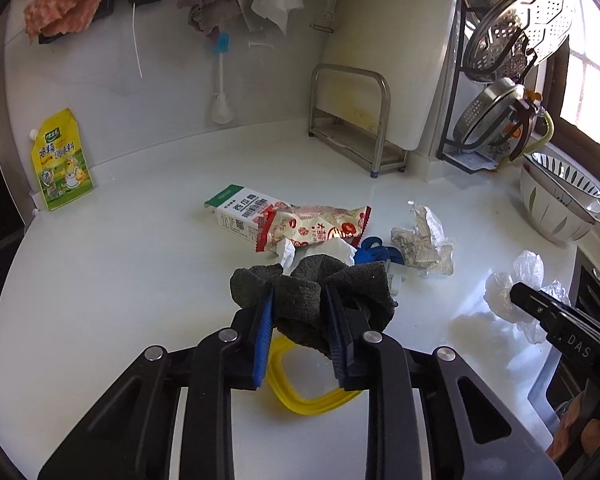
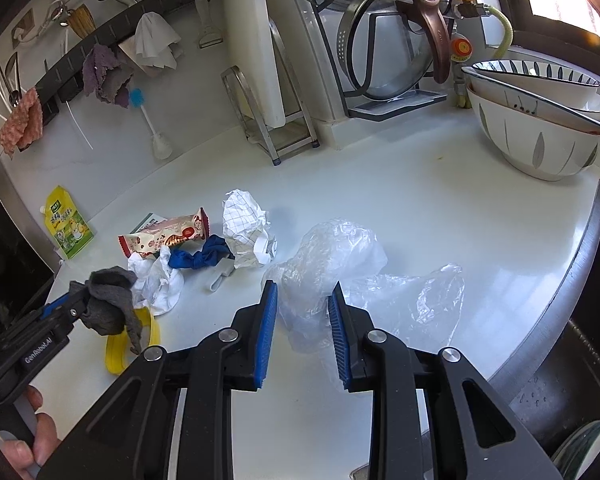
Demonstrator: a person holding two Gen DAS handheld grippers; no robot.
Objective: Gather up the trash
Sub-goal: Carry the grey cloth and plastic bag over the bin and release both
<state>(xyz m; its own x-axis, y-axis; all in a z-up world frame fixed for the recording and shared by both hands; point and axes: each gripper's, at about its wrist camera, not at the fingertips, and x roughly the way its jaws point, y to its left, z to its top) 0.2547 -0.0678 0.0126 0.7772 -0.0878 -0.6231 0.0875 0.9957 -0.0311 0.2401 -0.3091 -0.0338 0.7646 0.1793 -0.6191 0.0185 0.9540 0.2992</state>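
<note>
Broadly, the white countertop takes up most of both views, curving back to a white wall. At its far right stand stacked bowls with leaf markings, and behind them a rack of steel lids and strainers. A metal stand sits against the wall near the middle, and a yellow pouch leans at the far left.

The trash lies in a loose cluster mid-counter. Largest is the clear plastic bag, crumpled and spread to the right of the rest. The right gripper has its blue pads set narrowly on either side of the bag's near edge; plastic sits between them, but whether the pads actually press it cannot be told.

Next, a white carton lies flat with a red-and-white snack wrapper draped across it. Just right of the wrapper is a ball of checked paper. Between wrapper and paper lies a blue fabric scrap, touching a crumpled white tissue.

The left gripper is clamped on a dark grey cloth, which bunches over and around both pads. In the right wrist view the cloth hangs clear of the counter, with a tail drooping below.

Beneath the cloth a yellow plastic ring lies flat on the counter. A hand grips the left gripper's handle at the lower left.
</note>
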